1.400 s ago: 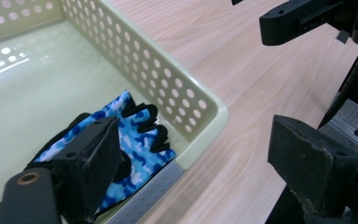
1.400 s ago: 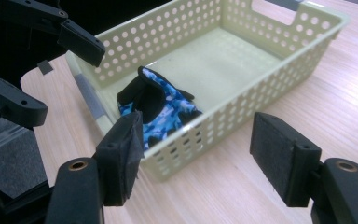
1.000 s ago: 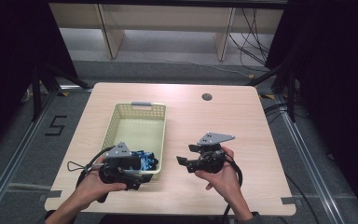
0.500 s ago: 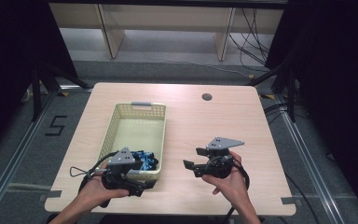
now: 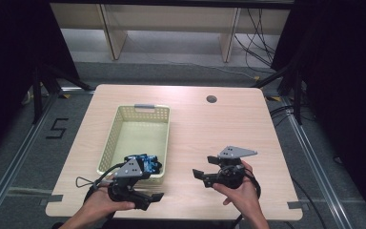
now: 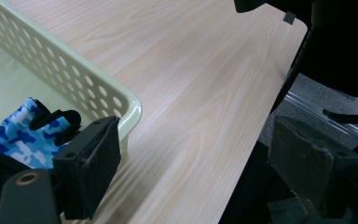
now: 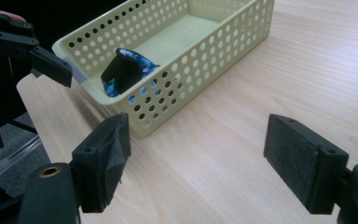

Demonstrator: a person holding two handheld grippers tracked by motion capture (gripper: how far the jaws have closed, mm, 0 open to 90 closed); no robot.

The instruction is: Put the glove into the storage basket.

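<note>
Both grippers, left gripper point(image 5: 153, 196) and right gripper point(image 5: 201, 174), are hanging empty with jaws apart, having drawn back toward the counter's point(image 5: 228, 124) near edge, leaving the blue camouflage glove point(image 5: 143, 163) lying inside the basket point(image 5: 134, 110), likely deposited.

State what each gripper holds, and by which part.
Nothing. The left gripper and right gripper are both open and empty; the blue glove lies in the basket.

A perforated basket point(image 5: 136, 136) stood left of centre on the desk point(image 5: 219, 133). What seemed a glove point(image 5: 143, 163) lay in its near end. Left tongs point(image 5: 152, 196) sat before the basket, right tongs point(image 5: 204, 168) to its right.
</note>
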